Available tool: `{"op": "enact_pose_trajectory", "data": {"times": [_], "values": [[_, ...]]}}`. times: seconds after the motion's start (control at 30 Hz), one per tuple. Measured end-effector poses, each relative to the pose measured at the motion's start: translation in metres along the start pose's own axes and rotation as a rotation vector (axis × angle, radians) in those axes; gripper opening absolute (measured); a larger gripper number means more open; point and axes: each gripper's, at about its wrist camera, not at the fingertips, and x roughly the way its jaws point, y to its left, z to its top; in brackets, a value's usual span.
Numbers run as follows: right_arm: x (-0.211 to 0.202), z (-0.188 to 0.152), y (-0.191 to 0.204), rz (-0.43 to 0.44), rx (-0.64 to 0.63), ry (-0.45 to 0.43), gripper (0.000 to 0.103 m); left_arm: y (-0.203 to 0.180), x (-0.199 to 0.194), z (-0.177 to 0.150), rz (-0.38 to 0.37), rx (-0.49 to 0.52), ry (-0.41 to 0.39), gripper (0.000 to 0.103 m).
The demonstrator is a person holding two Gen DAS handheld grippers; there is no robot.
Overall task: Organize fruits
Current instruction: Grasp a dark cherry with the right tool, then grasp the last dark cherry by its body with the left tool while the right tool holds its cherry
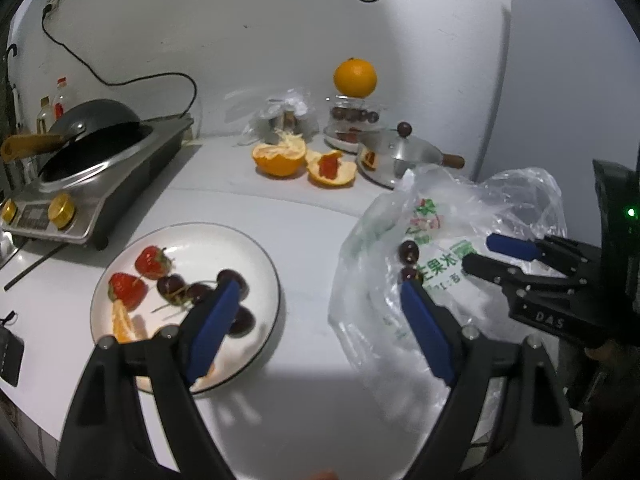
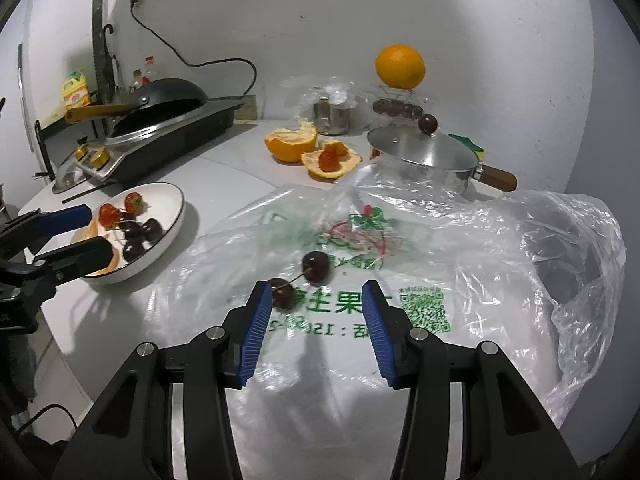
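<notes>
White plate [image 1: 264, 264] sits on the pale surface [image 1: 304, 408] with strawberries [image 1: 128, 289], dark cherries [image 1: 172, 286] and an orange slice [image 1: 122, 322] on it. The left claw [image 1: 316, 284] is wide and holds nothing; one finger is over the plate, the other by the plastic bag [image 1: 380, 316]. Two cherries [image 2: 316, 266] lie on the bag. The right claw [image 2: 314, 294] is partly open over the bag, and its left pad [image 2: 256, 320] is right beside the nearer cherry [image 2: 282, 292], gripping nothing. A whole orange [image 2: 400, 66] sits on a jar [image 2: 396, 106] at the back.
</notes>
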Motion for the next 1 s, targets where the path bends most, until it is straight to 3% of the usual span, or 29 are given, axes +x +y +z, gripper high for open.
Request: {"op": "enact_pose_trajectory", "data": {"times": [0.37, 1.0], "values": [[0.032, 0.017, -0.006, 0.037, -0.006, 0.024, 0.049, 0.0, 0.022, 0.01, 0.009, -0.003, 0.014, 0.084], [0.093, 0.026, -0.007, 0.051, -0.009, 0.15, 0.038, 0.018, 0.05, 0.012, 0.009, -0.033, 0.03, 0.084]]}}
